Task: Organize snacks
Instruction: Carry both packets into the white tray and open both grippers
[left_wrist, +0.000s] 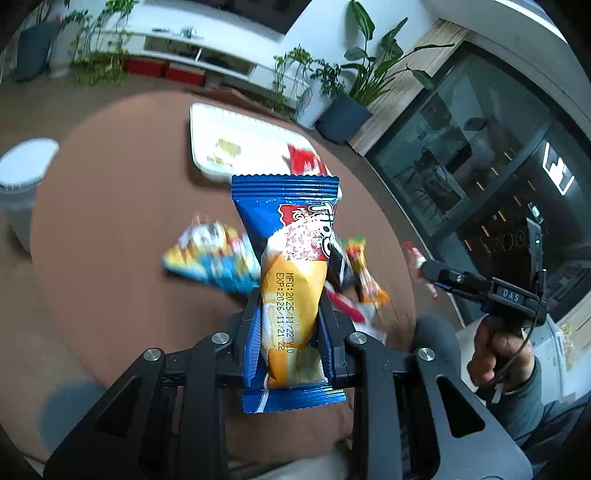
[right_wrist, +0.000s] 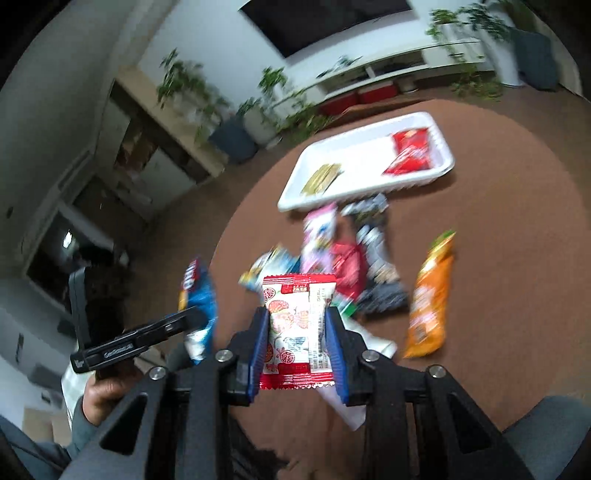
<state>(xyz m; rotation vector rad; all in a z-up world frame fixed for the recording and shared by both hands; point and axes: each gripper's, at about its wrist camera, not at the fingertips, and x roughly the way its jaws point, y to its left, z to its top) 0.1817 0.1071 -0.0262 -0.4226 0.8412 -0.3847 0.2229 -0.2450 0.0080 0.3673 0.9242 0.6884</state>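
Left wrist: left gripper (left_wrist: 289, 317) clenched around a blue-and-yellow Tipo snack packet (left_wrist: 291, 273), raised above the round brown table (left_wrist: 110, 221), white tray (left_wrist: 236, 136) beyond. Right wrist: right gripper (right_wrist: 297, 334) clamping a red-and-white snack packet (right_wrist: 297, 328) over blurred loose snacks, orange packet (right_wrist: 428, 295) alongside, near that tray.

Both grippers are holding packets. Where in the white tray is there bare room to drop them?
White tray is bare between the gold packet and the red packet, and along its far rim. Crowded: the loose snack pile in front of it.
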